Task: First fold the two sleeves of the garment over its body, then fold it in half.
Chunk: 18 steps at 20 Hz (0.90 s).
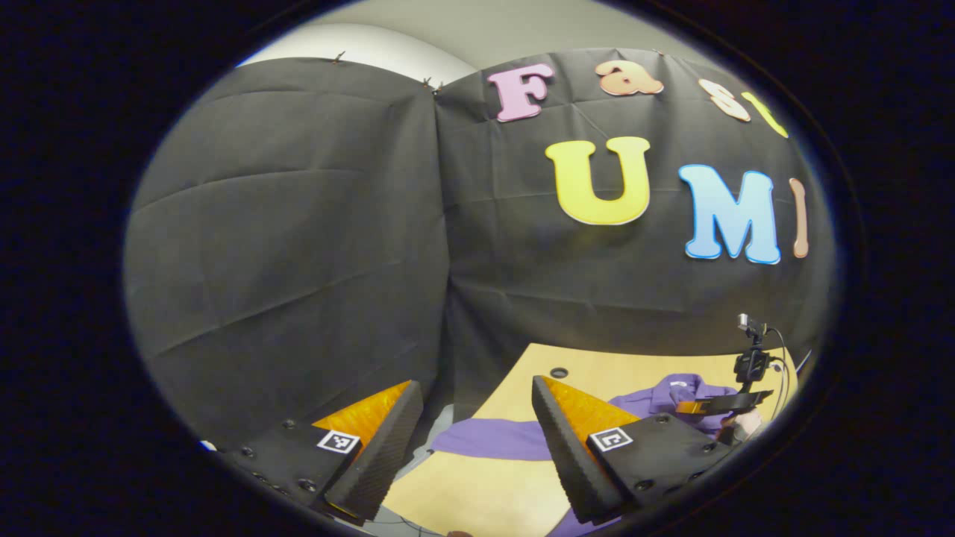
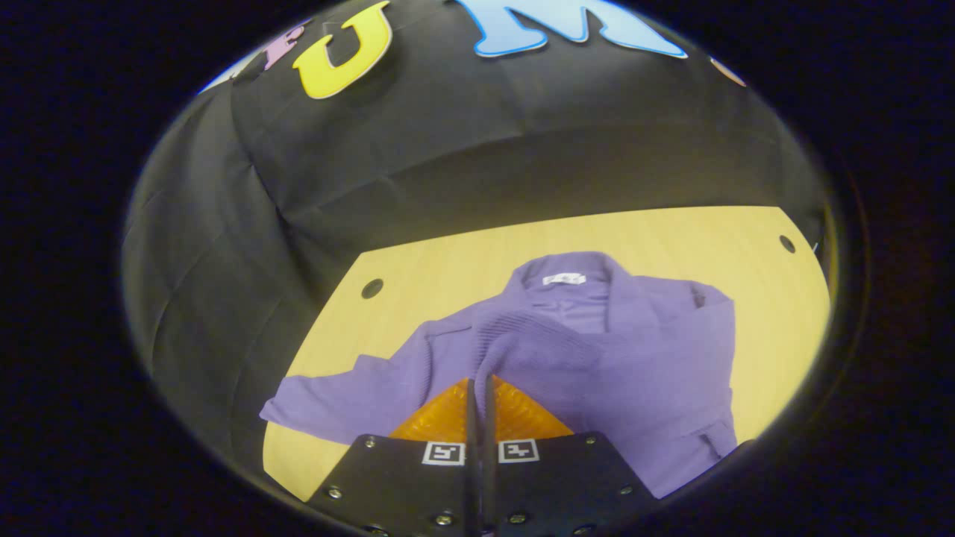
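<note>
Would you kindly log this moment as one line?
right gripper: shut on purple sleeve, folded over body | left gripper: open | other sleeve: flat on table

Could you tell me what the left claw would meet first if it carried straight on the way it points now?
Probably the black cloth wall: the open left claw aims above the table and purple shirt. Depth is unclear.

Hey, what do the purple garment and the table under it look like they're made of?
The purple garment looks like soft matte cloth; the sleeve pinched by the right hand-held gripper shows fine ribbing, so it may be a knit. The table looks like pale wood or a wood-look laminate: faint straight grain, smooth low-sheen top. The pictures don't show which.
</note>
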Tool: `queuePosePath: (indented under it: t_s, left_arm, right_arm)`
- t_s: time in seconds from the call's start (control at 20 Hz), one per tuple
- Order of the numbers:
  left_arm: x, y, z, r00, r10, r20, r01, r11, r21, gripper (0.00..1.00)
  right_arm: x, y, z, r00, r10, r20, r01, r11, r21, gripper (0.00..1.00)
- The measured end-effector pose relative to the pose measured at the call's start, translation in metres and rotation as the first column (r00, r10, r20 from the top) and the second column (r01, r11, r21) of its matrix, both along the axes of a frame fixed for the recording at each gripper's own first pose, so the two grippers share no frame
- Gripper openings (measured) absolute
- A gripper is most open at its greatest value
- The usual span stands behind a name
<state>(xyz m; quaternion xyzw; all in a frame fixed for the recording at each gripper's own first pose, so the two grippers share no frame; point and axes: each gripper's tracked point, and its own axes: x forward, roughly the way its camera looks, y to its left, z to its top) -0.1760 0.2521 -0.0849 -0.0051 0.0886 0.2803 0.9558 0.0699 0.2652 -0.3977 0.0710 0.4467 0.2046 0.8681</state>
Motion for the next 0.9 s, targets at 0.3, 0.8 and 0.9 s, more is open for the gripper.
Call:
queuePosePath:
  t_s: [0.3, 0.8, 0.9]
  left_arm:
    - [-0.047, 0.042, -0.021, 0.994, 0.105, -0.039, -0.106, 0.994, -0.022, 0.94]
    - [-0.018, 0.051, -0.053, 0.995, 0.082, -0.058, -0.086, 0.993, -0.079, 0.94]
    - [0.003, 0.051, -0.062, 0.997, 0.049, -0.058, -0.053, 0.995, -0.079, 0.96]
  right_arm:
    - [-0.020, 0.047, -0.042, 0.995, 0.080, -0.051, -0.083, 0.995, -0.050, 0.02]
    - [-0.038, 0.046, -0.074, 0.984, 0.126, -0.128, -0.140, 0.984, -0.106, 0.22]
    - [-0.033, 0.040, -0.059, 0.988, 0.125, -0.094, -0.136, 0.984, -0.116, 0.52]
